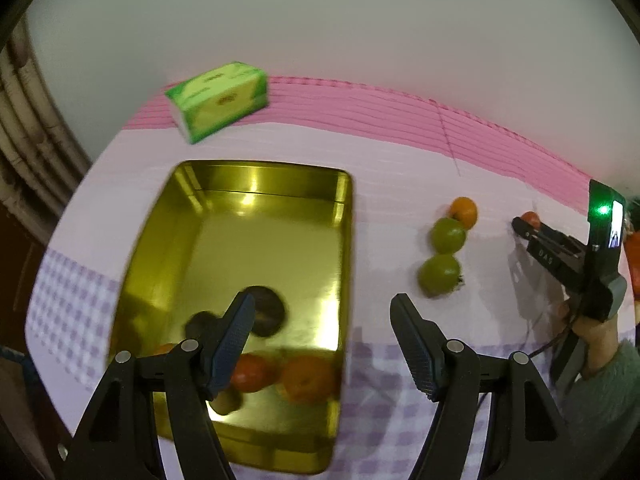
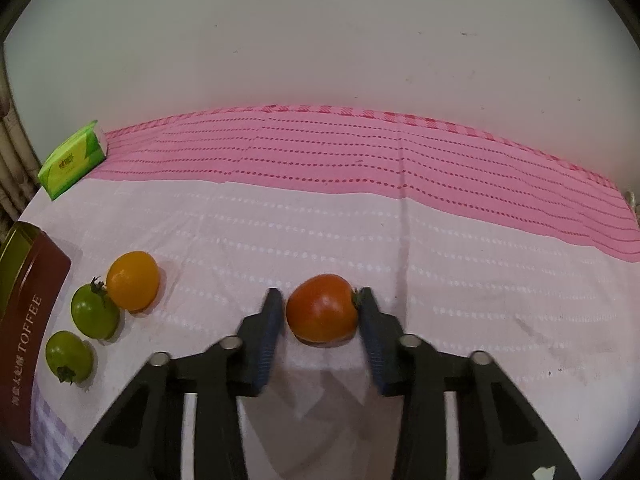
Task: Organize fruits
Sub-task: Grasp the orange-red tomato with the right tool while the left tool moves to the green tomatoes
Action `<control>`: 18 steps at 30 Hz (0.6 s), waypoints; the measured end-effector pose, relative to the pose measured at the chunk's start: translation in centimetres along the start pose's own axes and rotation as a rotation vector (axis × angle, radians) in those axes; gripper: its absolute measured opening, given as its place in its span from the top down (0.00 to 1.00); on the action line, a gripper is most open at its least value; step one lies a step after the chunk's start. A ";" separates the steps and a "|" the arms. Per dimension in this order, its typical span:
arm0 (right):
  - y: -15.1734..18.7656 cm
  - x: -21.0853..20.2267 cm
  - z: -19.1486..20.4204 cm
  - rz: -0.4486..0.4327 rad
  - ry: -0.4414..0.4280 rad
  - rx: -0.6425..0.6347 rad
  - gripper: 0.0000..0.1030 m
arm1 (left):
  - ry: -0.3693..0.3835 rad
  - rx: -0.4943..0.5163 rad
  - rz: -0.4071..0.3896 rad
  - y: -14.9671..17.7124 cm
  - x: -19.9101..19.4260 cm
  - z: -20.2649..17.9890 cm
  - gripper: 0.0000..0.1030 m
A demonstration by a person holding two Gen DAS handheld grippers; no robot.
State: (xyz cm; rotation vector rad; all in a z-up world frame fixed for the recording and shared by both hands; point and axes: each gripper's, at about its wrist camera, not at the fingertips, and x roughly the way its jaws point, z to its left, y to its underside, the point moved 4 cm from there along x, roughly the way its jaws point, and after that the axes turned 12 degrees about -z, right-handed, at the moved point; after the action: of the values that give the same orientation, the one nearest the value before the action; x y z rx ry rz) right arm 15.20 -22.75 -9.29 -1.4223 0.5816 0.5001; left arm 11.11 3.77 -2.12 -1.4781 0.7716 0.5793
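While the left gripper (image 1: 322, 344) hangs over the tin's (image 1: 348, 264) right rim with its jaws apart and empty, the left wrist view shows the gold tin holding blurred fruit: a red tomato (image 1: 250, 372), an orange one (image 1: 308, 378) and two dark round things. Right of the tin lie two green tomatoes (image 1: 448, 234) and an orange fruit (image 1: 464, 211) in a short row. Farther right, the right gripper (image 1: 526, 226) sits at a red tomato, a hand (image 1: 592, 328) gripping its handle. A green tissue pack (image 1: 218, 98) lies behind the tin. The cloth (image 1: 400, 184) is pale with a pink band at the wall.

In the right wrist view the right gripper (image 2: 322, 312) is clamped on the tomato (image 2: 322, 308), which rests on the cloth (image 2: 480, 260) well right of the tin (image 2: 36, 280), its stem against the right finger (image 2: 374, 332), long axis across the jaws. Between tomato and tin lie the orange fruit (image 2: 133, 280) and two green tomatoes (image 2: 95, 312). The wall (image 2: 320, 40) is plain white.
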 end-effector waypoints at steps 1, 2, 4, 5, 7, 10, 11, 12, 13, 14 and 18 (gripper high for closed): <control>0.1 -0.2 0.0 0.000 -0.004 0.003 0.69 | 0.004 0.001 0.007 0.1 0.4 -0.6 0.31; 0.3 -0.4 -0.2 -0.001 -0.005 0.006 0.69 | 0.014 0.003 0.015 0.2 0.8 -1.1 0.31; 0.5 -0.8 -0.4 -0.003 -0.007 0.014 0.69 | 0.031 0.005 0.031 0.4 1.4 -2.2 0.31; 0.7 -1.1 -0.3 -0.003 -0.009 0.016 0.69 | 0.045 0.010 0.036 0.5 1.8 -2.9 0.31; 1.1 -1.5 -0.2 -0.004 -0.015 0.011 0.69 | 0.067 0.022 0.019 0.5 2.3 -3.9 0.31; 2.0 -2.6 0.2 -0.005 -0.029 0.015 0.69 | 0.074 0.061 -0.011 0.4 3.0 -5.6 0.31; 2.4 -3.0 0.3 -0.005 -0.031 0.012 0.69 | 0.080 0.072 -0.012 0.3 3.2 -6.0 0.31; 2.7 -3.3 0.5 -0.005 -0.027 0.006 0.70 | 0.079 0.083 -0.003 0.2 3.6 -6.4 0.31; 3.0 -3.7 0.6 -0.005 -0.027 0.003 0.69 | 0.074 0.084 0.002 0.2 3.9 -6.7 0.31; 3.4 -4.2 0.7 -0.005 -0.034 0.003 0.69 | 0.078 0.093 0.003 0.2 4.1 -7.1 0.31; 4.3 -5.3 1.1 -0.005 -0.040 -0.005 0.69 | 0.072 0.135 0.000 0.2 5.1 -8.3 0.31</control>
State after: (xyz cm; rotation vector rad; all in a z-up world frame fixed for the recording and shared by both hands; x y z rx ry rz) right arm 8.43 -21.20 -9.11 -1.4154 0.5446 0.5255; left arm 13.41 -5.06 -5.58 -1.3801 0.8502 0.4668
